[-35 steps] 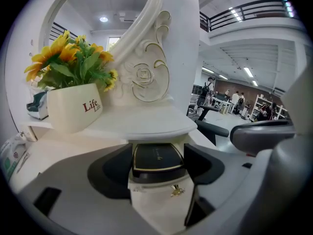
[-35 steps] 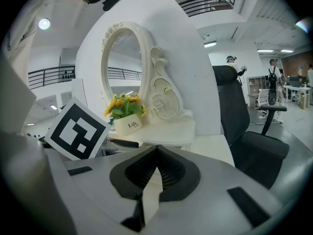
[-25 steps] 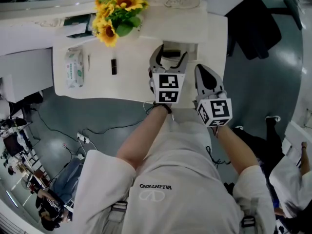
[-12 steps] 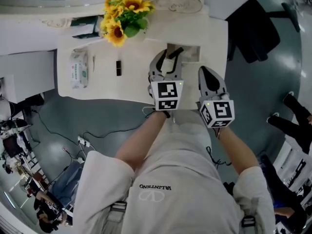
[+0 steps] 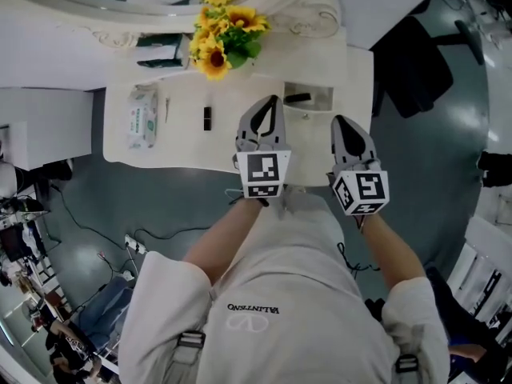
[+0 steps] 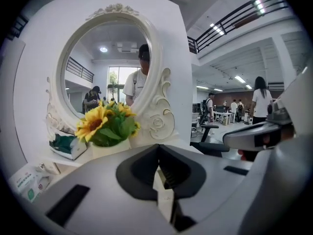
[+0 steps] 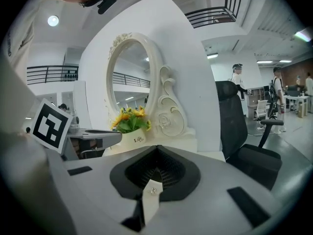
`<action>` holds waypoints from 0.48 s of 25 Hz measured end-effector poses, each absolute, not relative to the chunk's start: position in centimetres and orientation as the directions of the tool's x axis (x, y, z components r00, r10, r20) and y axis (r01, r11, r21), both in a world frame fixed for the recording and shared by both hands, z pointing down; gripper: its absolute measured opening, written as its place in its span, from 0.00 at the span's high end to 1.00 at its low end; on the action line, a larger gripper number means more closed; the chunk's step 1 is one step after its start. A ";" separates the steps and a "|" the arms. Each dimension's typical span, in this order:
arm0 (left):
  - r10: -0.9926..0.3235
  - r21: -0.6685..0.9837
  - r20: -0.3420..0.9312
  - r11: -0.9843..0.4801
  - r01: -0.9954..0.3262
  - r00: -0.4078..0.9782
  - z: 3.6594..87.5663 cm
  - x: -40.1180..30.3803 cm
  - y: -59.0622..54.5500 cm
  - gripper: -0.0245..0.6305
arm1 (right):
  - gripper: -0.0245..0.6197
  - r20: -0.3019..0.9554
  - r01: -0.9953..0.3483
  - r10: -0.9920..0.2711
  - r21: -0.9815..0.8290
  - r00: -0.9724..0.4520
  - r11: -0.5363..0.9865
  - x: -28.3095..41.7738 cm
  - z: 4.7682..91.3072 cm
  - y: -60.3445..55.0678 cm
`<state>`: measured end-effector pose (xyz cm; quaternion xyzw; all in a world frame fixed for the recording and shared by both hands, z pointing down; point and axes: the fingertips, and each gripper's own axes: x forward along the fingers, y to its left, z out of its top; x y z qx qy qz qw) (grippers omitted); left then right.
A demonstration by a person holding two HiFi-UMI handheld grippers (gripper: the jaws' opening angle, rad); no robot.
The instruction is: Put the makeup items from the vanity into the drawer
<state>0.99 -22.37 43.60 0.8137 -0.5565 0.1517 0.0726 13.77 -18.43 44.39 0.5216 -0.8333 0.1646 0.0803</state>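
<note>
On the white vanity (image 5: 184,146) lie a small black tube (image 5: 207,118) and a thin pale stick (image 5: 166,109), left of my grippers. The open drawer (image 5: 324,94) at the vanity's right holds a black item (image 5: 298,98). My left gripper (image 5: 272,101) hovers over the vanity's front edge, just left of the drawer, shut with nothing between its jaws (image 6: 157,153). My right gripper (image 5: 342,123) hangs off the front edge below the drawer, also shut and empty (image 7: 156,153).
A pot of sunflowers (image 5: 222,34) stands at the back by the oval mirror (image 6: 105,67). A tissue pack (image 5: 142,117) lies at the vanity's left. A black office chair (image 5: 416,50) stands to the right of the vanity.
The left gripper's jaws, open over the drawer a second ago, have closed and drawn back to the left of it. The black item in the drawer now shows. The right gripper stayed shut.
</note>
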 end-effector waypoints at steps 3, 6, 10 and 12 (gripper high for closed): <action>-0.890 -0.046 0.285 -0.383 -0.922 0.356 41.2 -0.1 -21.6 0.96 | 0.95 0.278 -0.899 -0.856 -0.187 -0.435 0.396 13.6 42.5 -18.4; -0.894 -0.020 0.223 -0.404 -0.915 0.390 38.6 -1.1 -20.7 0.96 | 0.95 0.247 -0.900 -0.869 -0.198 -0.429 0.388 13.6 40.3 -18.2; -0.898 -0.017 0.142 -0.424 -0.906 0.417 35.1 -2.7 -19.5 0.96 | 0.95 0.195 -0.902 -0.885 -0.185 -0.422 0.389 13.9 36.8 -17.8; -0.900 -0.019 0.105 -0.428 -0.903 0.424 33.5 -3.7 -19.2 0.96 | 0.95 0.171 -0.905 -0.895 -0.184 -0.413 0.383 14.2 35.2 -17.5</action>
